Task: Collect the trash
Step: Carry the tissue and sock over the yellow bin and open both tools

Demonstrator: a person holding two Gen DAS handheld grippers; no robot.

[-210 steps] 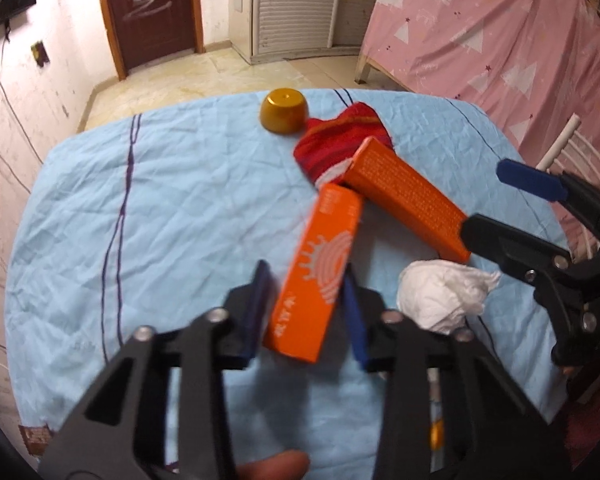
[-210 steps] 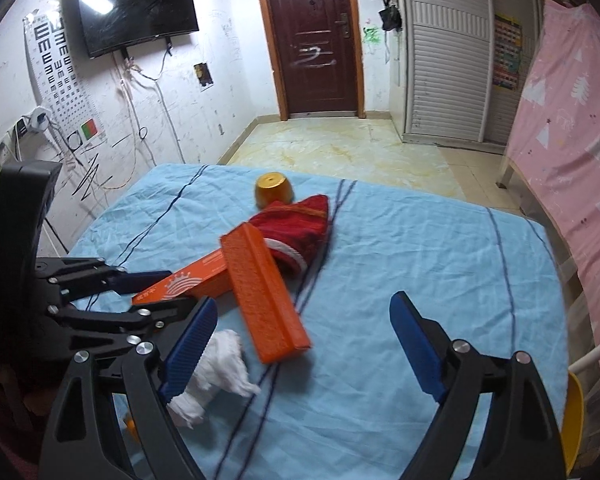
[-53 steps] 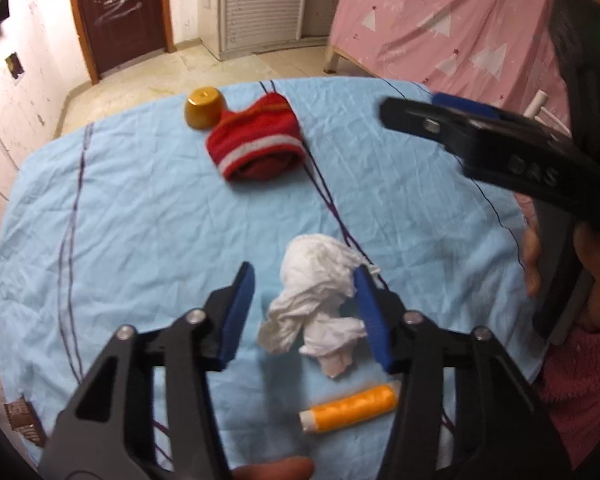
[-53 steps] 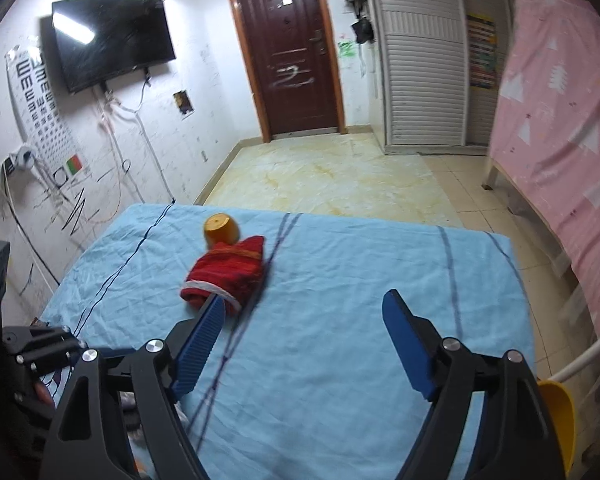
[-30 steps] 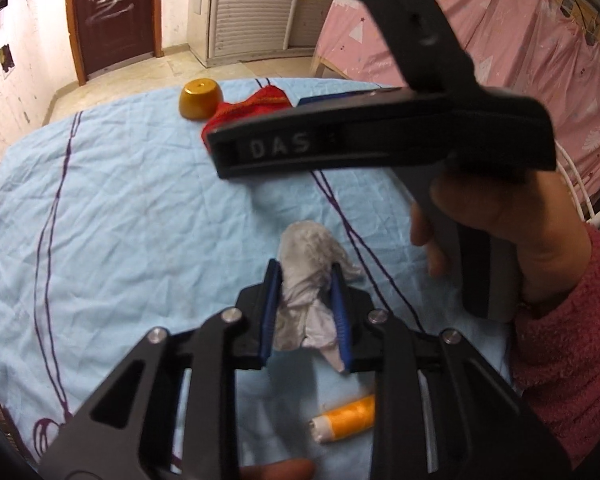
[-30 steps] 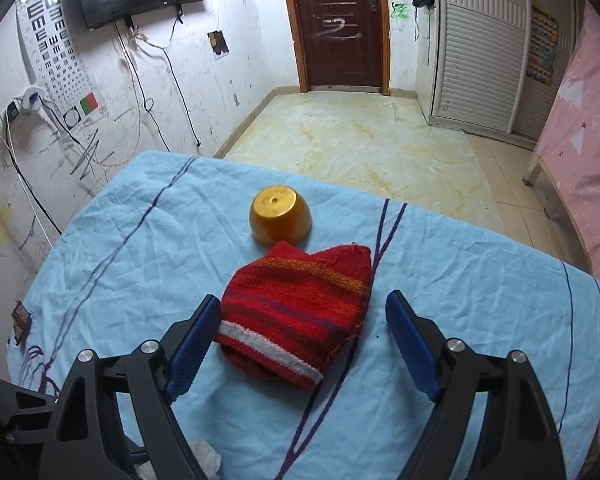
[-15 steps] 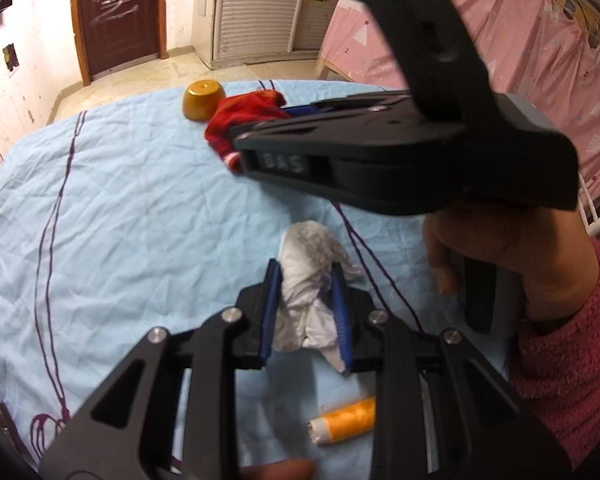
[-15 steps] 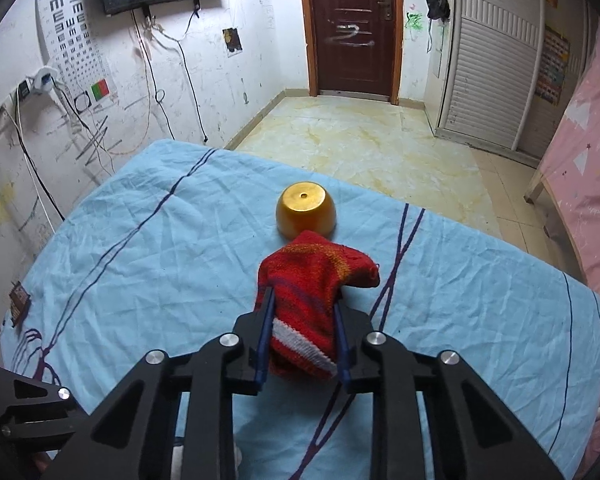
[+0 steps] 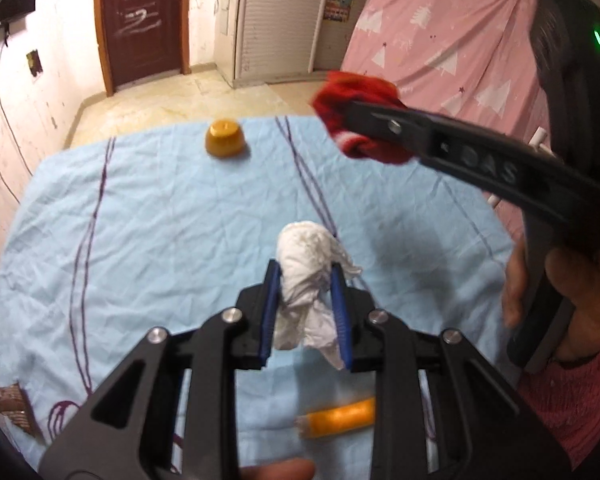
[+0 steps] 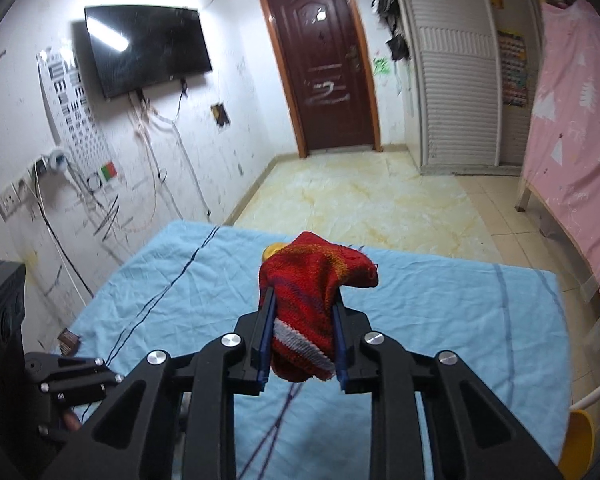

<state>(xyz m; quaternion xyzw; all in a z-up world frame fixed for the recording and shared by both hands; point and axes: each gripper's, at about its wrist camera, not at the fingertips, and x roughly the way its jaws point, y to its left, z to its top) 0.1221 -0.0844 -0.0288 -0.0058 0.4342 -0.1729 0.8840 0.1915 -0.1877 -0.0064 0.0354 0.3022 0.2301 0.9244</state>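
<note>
The left gripper (image 9: 305,280) squeezes a white tissue (image 9: 305,268) tight, just above the blue cloth (image 9: 148,240). The right gripper (image 10: 300,308) pinches a red sock (image 10: 308,304) and holds it up in the air over the cloth. A yellow bowl (image 9: 224,138) sits upside down far back. An orange tube (image 9: 338,416) lies near the front edge.

Bench (image 9: 160,220) I'm working over has a wrinkly light-blue sheet with dark stripes. Sitting on it: an upside-down gold bowl (image 9: 224,138) at the far end, a blurry orange tube (image 9: 338,416) near me.
</note>
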